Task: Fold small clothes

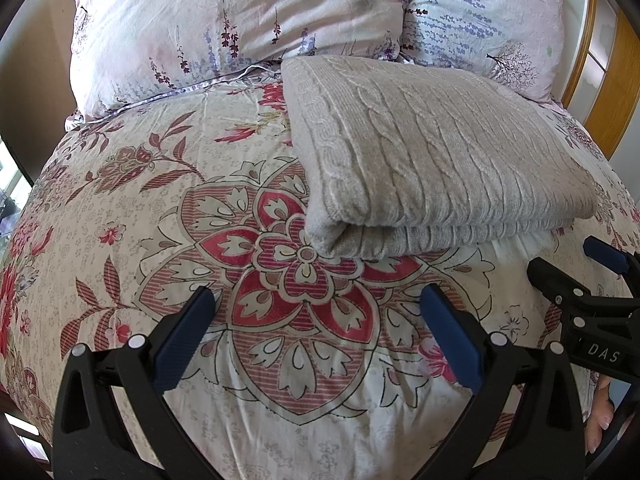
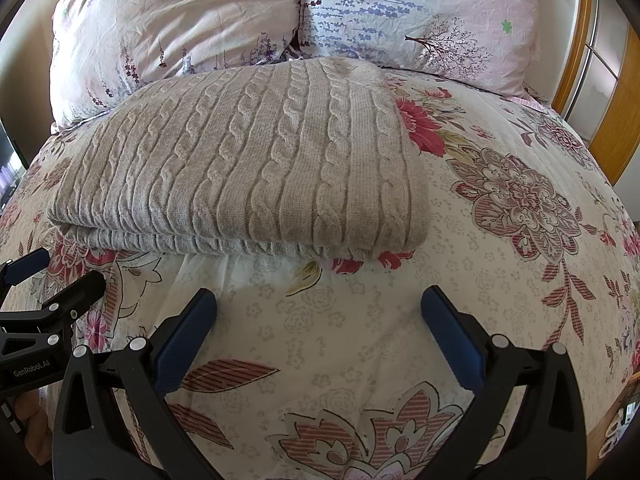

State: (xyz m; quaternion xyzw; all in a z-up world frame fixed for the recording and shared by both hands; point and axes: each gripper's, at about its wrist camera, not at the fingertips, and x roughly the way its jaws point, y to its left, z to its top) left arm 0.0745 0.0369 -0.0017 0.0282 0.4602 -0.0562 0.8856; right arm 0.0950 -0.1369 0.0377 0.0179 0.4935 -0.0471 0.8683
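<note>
A beige cable-knit sweater lies folded into a thick rectangle on the floral bedspread, its folded edge facing me. It also shows in the right wrist view. My left gripper is open and empty, hovering just short of the sweater's near left corner. My right gripper is open and empty, a little in front of the sweater's near edge. The right gripper shows at the right edge of the left wrist view, and the left gripper shows at the left edge of the right wrist view.
Two floral pillows lean behind the sweater at the head of the bed. A wooden-framed door or wardrobe stands to the right of the bed. The bedspread slopes away on both sides.
</note>
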